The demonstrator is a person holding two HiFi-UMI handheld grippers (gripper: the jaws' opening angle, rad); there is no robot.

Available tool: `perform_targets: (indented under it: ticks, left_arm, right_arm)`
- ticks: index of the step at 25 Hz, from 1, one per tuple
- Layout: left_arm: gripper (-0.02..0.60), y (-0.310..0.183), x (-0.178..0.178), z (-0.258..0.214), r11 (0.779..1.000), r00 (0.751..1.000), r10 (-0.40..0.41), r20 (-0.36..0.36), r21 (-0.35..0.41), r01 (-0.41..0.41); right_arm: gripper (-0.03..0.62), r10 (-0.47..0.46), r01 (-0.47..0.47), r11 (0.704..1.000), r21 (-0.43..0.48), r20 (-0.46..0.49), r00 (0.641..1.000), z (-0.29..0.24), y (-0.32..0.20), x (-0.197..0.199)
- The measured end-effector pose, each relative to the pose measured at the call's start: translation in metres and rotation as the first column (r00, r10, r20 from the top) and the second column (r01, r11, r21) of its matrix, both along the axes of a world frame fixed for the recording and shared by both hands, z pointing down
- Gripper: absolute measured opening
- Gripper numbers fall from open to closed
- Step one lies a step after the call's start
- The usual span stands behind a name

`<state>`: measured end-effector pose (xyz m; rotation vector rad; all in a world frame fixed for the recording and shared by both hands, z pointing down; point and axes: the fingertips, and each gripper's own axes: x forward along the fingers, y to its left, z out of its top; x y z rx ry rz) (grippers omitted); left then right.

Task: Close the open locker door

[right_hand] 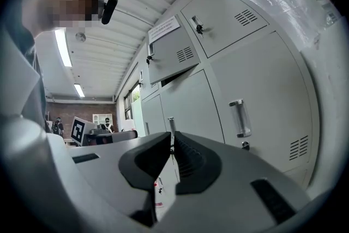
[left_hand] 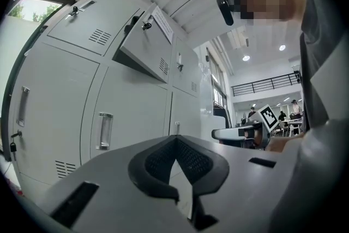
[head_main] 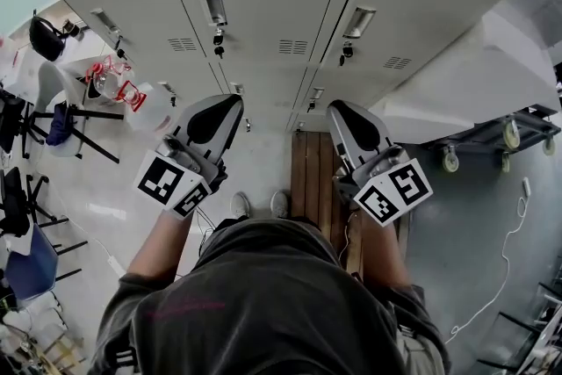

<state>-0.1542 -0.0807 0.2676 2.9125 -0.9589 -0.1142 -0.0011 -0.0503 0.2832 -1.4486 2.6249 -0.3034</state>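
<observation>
Locker door point(left_hand: 144, 46) stands ajar, above and ahead of the left tool point(left_hand: 175, 139) and right tool point(right_hand: 172, 133), both closed and empty.

**Painted metal, bare wood, matt plastic**

The lockers point(head_main: 263, 4) are smooth, light-grey painted metal with shiny metal handles point(left_hand: 103, 131). The open locker door point(right_hand: 177, 57) carries a paper label point(right_hand: 163, 25). Bare wooden slats point(head_main: 313, 171) lie on the smooth floor point(head_main: 263, 158). The left tool point(left_hand: 176, 140) and right tool point(right_hand: 172, 136) have matt grey plastic shells and ribbed black pads point(right_hand: 188, 161).

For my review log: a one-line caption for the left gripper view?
Left tool, jaws closed and empty, facing grey lockers; one upper door stands open.
</observation>
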Motion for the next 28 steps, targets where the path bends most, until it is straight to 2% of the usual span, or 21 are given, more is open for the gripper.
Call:
perform_targets:
  ticks: [12,28]
  left_arm:
    - [0.015,-0.011,-0.043,0.004,0.999,0.999,0.032,-0.022,-0.013,-0.032]
    - [0.015,-0.02,-0.081,0.008,1.0,0.999,0.014,-0.034,-0.016,-0.015]
  right_arm:
    - [0.025,0.042,-0.042,0.999,-0.015,-0.014,0.999,0.004,-0.006,-0.044]
    - [0.023,0.013,-0.014,0.999,-0.03,-0.033,0.999,0.007,-0.02,-0.088]
